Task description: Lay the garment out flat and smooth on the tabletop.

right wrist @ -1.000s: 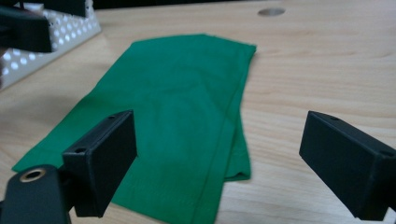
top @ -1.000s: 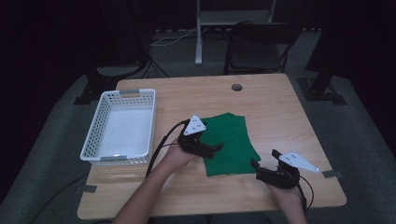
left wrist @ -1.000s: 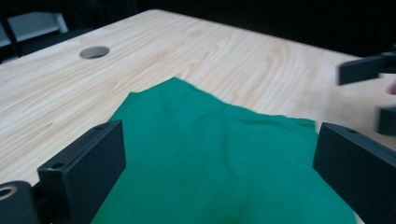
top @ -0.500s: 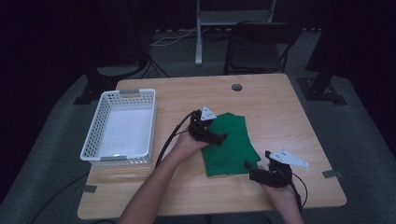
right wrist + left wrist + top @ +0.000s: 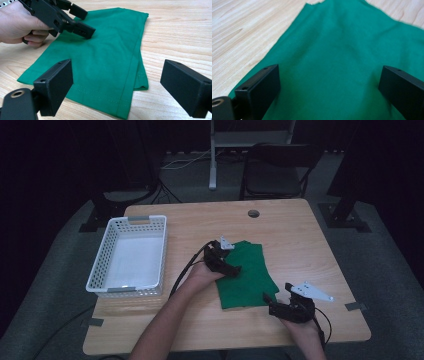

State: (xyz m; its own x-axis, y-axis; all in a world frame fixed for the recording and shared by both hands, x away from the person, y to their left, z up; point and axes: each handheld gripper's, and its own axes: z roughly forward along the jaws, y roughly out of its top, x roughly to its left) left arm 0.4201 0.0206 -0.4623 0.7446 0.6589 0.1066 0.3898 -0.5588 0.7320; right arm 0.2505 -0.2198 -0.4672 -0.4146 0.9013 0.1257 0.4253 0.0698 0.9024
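A folded green cloth (image 5: 252, 277) lies flat on the wooden table (image 5: 190, 225). My left gripper (image 5: 231, 265) hovers low over the cloth's left half, and the left gripper view shows its jaws spread wide above the green fabric (image 5: 342, 37) with nothing pinched between them (image 5: 331, 72). My right gripper (image 5: 269, 302) waits at the cloth's near right corner. Its jaws stand open (image 5: 117, 68) and face the folded hem of the cloth (image 5: 110, 50). That view also shows the left gripper (image 5: 86, 22) in a hand, tilted down to the cloth.
A white slotted basket (image 5: 100, 265) stands at the table's left side. A round cable hole (image 5: 253, 213) sits near the far edge. Tape strips mark the near corners. A chair and dark stands lie beyond the table.
The left gripper has moved right and away from the cloth's near left edge and sunk lower over the cloth. The right gripper has barely shifted.
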